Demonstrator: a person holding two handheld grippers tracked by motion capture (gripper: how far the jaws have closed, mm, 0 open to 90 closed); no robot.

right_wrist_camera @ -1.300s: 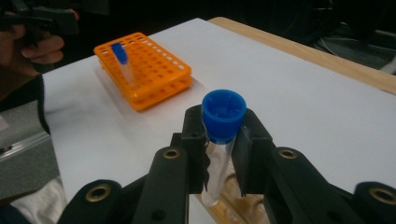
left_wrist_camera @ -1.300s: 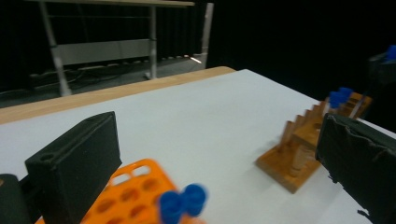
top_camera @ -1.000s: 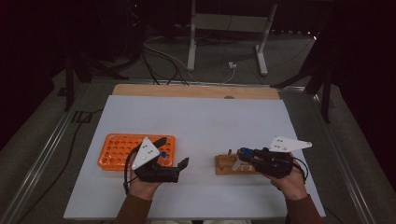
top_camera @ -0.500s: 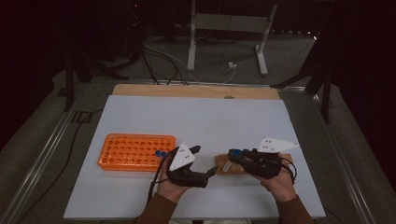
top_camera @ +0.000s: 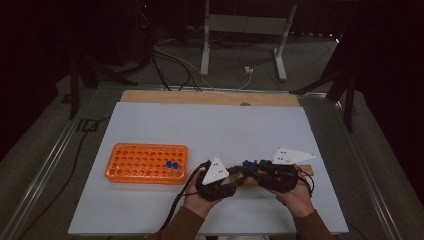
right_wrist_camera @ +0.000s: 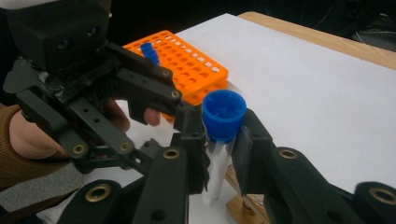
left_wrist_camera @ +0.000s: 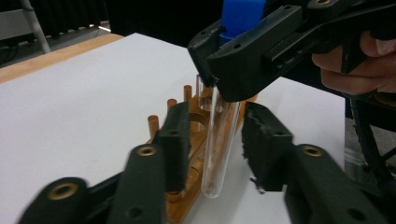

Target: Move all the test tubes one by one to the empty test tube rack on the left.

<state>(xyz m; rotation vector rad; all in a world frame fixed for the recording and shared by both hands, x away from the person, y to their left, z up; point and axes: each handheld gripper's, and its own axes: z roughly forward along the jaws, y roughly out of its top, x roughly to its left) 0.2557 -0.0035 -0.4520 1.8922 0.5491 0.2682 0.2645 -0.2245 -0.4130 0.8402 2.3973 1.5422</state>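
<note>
A clear test tube [left_wrist_camera: 217,140] with a blue cap [right_wrist_camera: 224,109] hangs upright over the wooden peg rack [left_wrist_camera: 187,105]. My right gripper [right_wrist_camera: 219,123] is shut on it just below the cap. My left gripper [left_wrist_camera: 218,116] has just been closing. Its pads [left_wrist_camera: 180,140] stand on both sides of the tube's lower half, with a small gap on each side. In the high view the left gripper [top_camera: 239,175] and the right gripper [top_camera: 249,169] meet tip to tip near the table's front edge.
An orange tube rack [top_camera: 145,162] lies left of the hands, with two blue-capped tubes [top_camera: 172,165] at its right end. The wooden rack [top_camera: 306,171] sits under the right hand. The white table top [top_camera: 210,125] stretches back to a wooden strip.
My left gripper has travelled right from beside the orange rack to the right gripper, and its jaws have narrowed around the tube. The right hand has barely moved.
</note>
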